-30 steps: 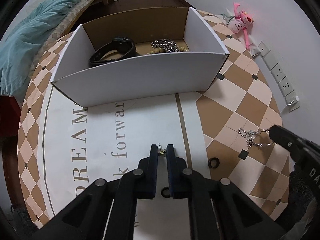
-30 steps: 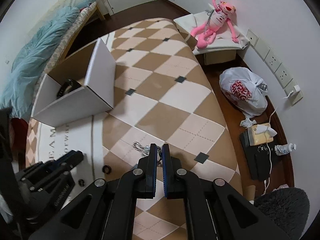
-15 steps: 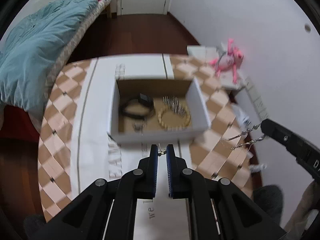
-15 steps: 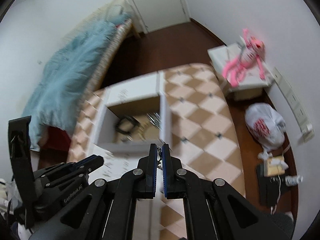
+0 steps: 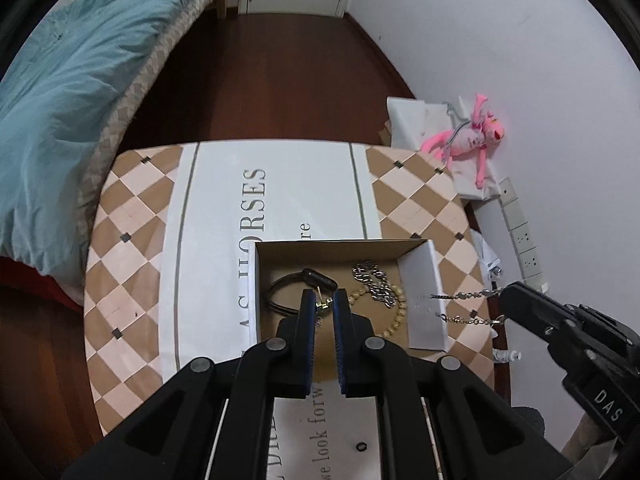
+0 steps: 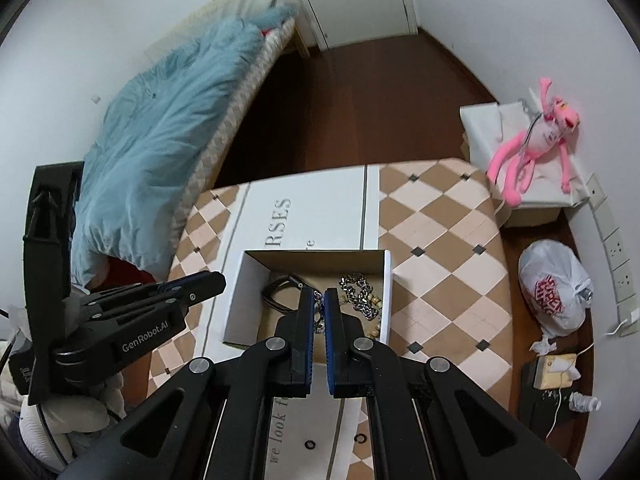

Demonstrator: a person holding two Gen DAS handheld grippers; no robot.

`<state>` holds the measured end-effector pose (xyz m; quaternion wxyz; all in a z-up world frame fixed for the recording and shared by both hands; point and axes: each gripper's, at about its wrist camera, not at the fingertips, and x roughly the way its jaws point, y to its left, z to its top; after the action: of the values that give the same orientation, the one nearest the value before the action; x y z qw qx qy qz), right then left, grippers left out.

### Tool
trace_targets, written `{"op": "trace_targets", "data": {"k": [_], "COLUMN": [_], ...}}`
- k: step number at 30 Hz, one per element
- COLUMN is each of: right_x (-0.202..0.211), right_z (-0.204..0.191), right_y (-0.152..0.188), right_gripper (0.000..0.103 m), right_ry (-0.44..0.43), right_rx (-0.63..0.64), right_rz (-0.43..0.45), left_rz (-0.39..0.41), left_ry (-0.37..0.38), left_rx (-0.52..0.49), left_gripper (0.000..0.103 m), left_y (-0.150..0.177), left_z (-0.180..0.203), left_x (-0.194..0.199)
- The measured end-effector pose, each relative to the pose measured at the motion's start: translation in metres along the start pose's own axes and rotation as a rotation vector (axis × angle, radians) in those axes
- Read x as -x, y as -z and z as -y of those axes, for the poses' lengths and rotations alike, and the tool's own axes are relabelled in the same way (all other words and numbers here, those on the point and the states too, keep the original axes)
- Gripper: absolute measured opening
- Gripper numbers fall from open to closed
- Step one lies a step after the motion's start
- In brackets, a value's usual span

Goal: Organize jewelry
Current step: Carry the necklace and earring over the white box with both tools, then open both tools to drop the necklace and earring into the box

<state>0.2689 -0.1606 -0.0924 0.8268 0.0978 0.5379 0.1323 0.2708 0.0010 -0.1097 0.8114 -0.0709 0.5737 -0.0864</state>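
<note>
An open white cardboard box [image 5: 424, 296] [image 6: 236, 300] stands on the checked table. It holds a black watch [image 5: 308, 280], a bead bracelet [image 5: 396, 312] and a chunky silver chain [image 5: 372, 280] [image 6: 358, 294]. My left gripper [image 5: 324, 302] is shut on a small gold earring [image 5: 323, 303], high above the box. My right gripper [image 6: 319, 302] is shut on a thin silver chain [image 5: 460, 307] [image 6: 318, 312], which hangs over the box's right wall in the left wrist view. Both grippers are raised well above the table.
Small black rings [image 6: 309, 445] [image 5: 361, 447] lie on the table's near part. A bed with a blue blanket [image 5: 60, 80] is at the left. A pink plush toy [image 6: 536, 136] and a white plastic bag [image 6: 554, 294] are at the right by the wall.
Both grippers have risen from the table surface with their pieces and now hover high over the box. The thin chain has left the table.
</note>
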Motion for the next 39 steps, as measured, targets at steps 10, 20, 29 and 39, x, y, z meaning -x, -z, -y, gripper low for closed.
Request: {"op": "trace_targets", "data": {"k": [10, 20, 29, 39], "right_x": [-0.075, -0.080, -0.066, -0.076], "right_z": [0.013, 0.024, 0.020, 0.026], "right_y": [-0.011, -0.011, 0.006, 0.042], "right_gripper": [0.005, 0.016, 0.083, 0.094], "right_ry": [0.024, 0.079, 0.276, 0.355], "right_rx": [0.000, -0.011, 0.066, 0.064], "right_rz": [-0.236, -0.263, -0.204, -0.203], "left_rz": [-0.138, -0.084, -0.032, -0.025], "left_ry": [-0.071, -0.149, -0.254, -0.285], "left_rx": [0.067, 0.060, 0.025, 0.041], "left_gripper": [0.012, 0.078, 0.099, 0.099], "left_y": [-0.018, -0.024, 0.001, 0.042], "left_z": [-0.018, -0.024, -0.022, -0.028], "left_x": [-0.046, -0.033, -0.028, -0.030]}}
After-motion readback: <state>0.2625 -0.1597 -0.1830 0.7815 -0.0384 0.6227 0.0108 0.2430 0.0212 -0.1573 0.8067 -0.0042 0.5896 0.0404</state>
